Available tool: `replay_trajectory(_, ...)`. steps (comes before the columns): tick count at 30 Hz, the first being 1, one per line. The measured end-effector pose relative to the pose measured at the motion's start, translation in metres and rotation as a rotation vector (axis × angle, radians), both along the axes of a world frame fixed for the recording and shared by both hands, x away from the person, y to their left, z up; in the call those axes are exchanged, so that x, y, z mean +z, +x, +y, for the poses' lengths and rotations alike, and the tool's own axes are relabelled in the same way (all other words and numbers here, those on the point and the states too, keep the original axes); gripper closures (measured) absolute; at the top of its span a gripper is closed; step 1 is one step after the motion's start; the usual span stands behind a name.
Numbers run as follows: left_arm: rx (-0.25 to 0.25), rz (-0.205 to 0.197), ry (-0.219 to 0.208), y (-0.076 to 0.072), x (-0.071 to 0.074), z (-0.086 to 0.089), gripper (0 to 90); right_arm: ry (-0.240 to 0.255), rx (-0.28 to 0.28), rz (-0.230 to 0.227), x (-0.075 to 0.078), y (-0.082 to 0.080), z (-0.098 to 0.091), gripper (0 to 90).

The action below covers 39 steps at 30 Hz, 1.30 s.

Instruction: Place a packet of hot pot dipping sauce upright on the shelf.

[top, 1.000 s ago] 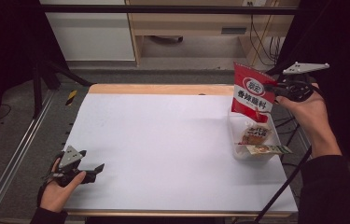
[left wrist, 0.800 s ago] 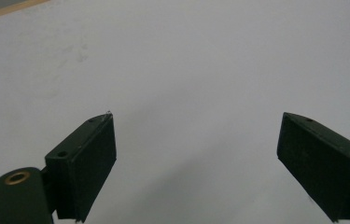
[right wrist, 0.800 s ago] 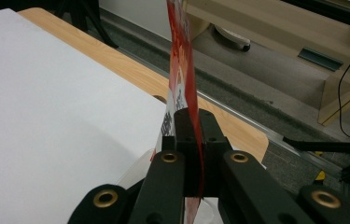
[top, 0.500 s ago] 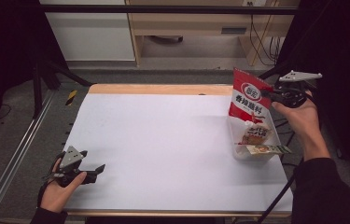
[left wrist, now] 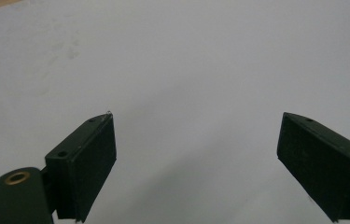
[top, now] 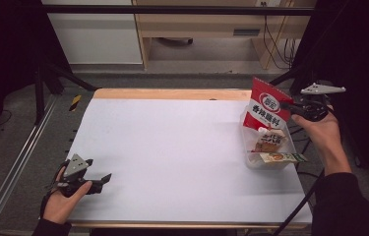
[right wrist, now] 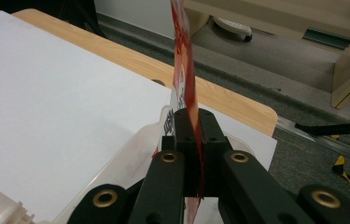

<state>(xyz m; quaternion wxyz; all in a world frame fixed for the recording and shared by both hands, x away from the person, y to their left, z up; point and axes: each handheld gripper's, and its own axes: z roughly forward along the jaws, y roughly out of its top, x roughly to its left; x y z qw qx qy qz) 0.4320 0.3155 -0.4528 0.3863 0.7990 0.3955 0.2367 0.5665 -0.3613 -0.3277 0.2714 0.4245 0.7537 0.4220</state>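
The red packet [top: 266,104] pinched in my right gripper [top: 287,105] carries the only print I can partly read: a white oval badge near its top with red characters too small to make out, and beneath it a white band with a row of bold black Chinese characters, which look like 香辣 followed by others I cannot tell for sure. The small packets in the clear container [top: 269,160] bear printing too blurred to read.

Packet [top: 266,105] above container [top: 251,160] at table's [top: 172,147] right edge, snacks [top: 269,142] inside
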Motion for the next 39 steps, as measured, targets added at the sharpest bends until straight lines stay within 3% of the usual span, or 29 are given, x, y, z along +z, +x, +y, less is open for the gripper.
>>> replay_trajectory(4, -0.003, 0.011, -0.033, 0.0, 0.0, 0.001, 11.3, -0.018, 0.002, 0.005, -0.001, -0.001, -0.001, 89.4)
replay_trajectory(19, -0.008, 0.011, -0.026, 0.0, -0.001, -0.001, 11.3, -0.11, -0.037, 0.045, -0.003, -0.006, 0.0, 88.0)
replay_trajectory(24, -0.012, 0.006, -0.019, 0.0, 0.0, -0.002, 11.3, -0.132, -0.06, 0.054, -0.003, -0.005, 0.001, 74.2)
replay_trajectory(30, -0.014, 0.007, -0.017, 0.0, 0.0, -0.002, 11.3, -0.156, -0.075, 0.034, -0.002, -0.003, 0.01, 38.0)
replay_trajectory(33, -0.014, 0.006, -0.018, -0.001, 0.0, -0.002, 11.3, -0.178, -0.08, 0.016, 0.0, -0.002, 0.015, 24.9)
replay_trajectory(39, -0.015, 0.005, -0.017, -0.001, 0.0, -0.002, 11.3, -0.205, -0.081, -0.032, 0.004, 0.0, 0.023, 11.7)
